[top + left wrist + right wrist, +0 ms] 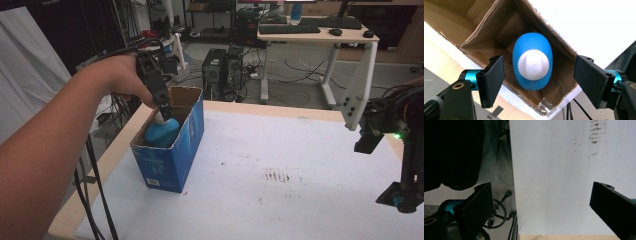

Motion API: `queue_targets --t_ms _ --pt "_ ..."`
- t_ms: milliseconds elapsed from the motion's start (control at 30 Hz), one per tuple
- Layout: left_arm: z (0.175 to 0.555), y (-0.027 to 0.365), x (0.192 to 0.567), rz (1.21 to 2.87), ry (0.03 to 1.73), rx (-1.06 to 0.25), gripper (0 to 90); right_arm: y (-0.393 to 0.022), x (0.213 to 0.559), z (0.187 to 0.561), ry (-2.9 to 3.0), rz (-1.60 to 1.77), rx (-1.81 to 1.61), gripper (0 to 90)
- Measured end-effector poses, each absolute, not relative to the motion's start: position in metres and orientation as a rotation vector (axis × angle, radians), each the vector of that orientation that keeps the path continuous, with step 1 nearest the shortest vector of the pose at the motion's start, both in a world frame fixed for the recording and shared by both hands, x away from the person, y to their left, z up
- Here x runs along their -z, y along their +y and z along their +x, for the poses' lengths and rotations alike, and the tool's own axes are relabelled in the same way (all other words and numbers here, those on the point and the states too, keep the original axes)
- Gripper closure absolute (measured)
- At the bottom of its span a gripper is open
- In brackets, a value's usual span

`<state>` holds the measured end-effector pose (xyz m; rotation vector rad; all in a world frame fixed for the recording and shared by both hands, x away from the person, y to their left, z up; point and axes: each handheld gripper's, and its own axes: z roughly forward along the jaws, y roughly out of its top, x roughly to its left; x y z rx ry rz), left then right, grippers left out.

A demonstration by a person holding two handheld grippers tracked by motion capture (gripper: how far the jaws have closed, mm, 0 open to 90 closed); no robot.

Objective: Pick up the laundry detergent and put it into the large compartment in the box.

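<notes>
The blue oval plastic bottle with a white round cap (pixel 532 62) sits upright inside the open blue cardboard box (pixel 172 150) at the white surface's (pixel 280 200) left edge. The left tool (pixel 537 75) hangs spread above it (box print is unreadable). The right tool (pixel 541 207) is spread, empty.

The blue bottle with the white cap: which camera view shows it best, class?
The left gripper view: the blue bottle appears top-down inside the box, between the open left tool. The high view shows part of it above the rim; the right gripper view faces the table.
</notes>
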<state>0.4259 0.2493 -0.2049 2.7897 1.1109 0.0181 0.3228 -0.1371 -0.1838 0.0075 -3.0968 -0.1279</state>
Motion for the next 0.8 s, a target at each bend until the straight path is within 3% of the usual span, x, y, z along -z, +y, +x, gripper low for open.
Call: queue_targets --t_ms 500,800 --pt "0.42 0.212 0.183 2.88 0.935 -0.041 17.1 -0.135 0.186 0.327 -3.093 0.005 0.115 4.4" --pt "0.414 0.169 0.177 2.961 0.679 -0.034 14.5 -0.136 0.189 0.331 -3.084 -0.001 0.119 4.4"
